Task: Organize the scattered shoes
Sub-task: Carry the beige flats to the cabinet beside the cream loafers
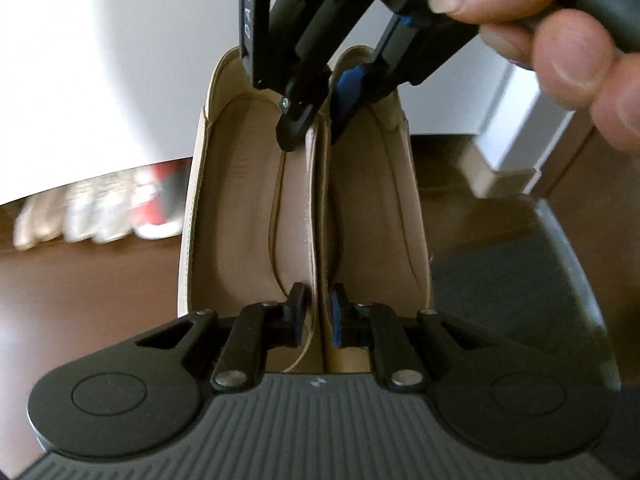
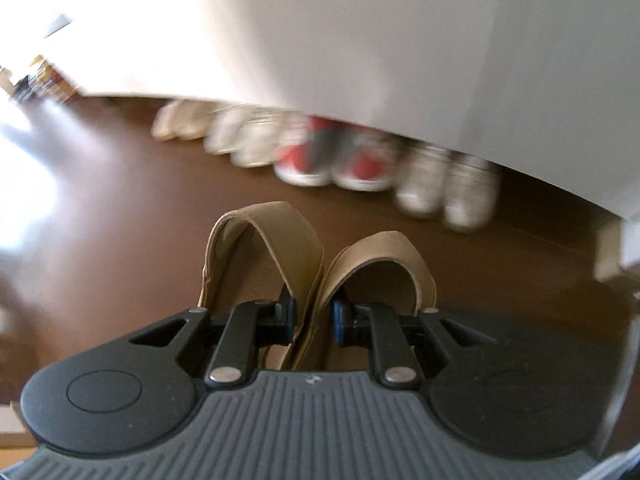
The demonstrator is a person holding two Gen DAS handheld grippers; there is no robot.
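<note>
Closest to my left gripper (image 1: 316, 316), the jaws are pinched narrow on the two inner walls of a pair of tan shoes (image 1: 256, 184), pressed together at the heel end so both hang from one bite. The shoes run straight out ahead of this tool, open tops facing its camera. Farther along them, at the toe end, my right gripper (image 1: 316, 120) comes down from above, a person's hand (image 1: 560, 44) wrapped around its handle, and clamps the same two inner walls.

From the right tool's own camera, its jaws are likewise drawn in tight on those walls, with the tan uppers (image 2: 264, 256) arching up just beyond the fingertips.

The risk, as I judge it: each grip has only thin, soft edges of leather. If the two tools pull apart or twist against each other, one wall could slide out and a shoe drop or splay. The blur suggests the pair is in motion, which would add to that.

Beyond the shoes lies dark brown floor (image 2: 140, 208). Well ahead, a row of shoes (image 2: 332, 160), pale pairs flanking a red pair, stands along the foot of a white wall (image 2: 360, 40). The carried pair is still well short of that row.
</note>
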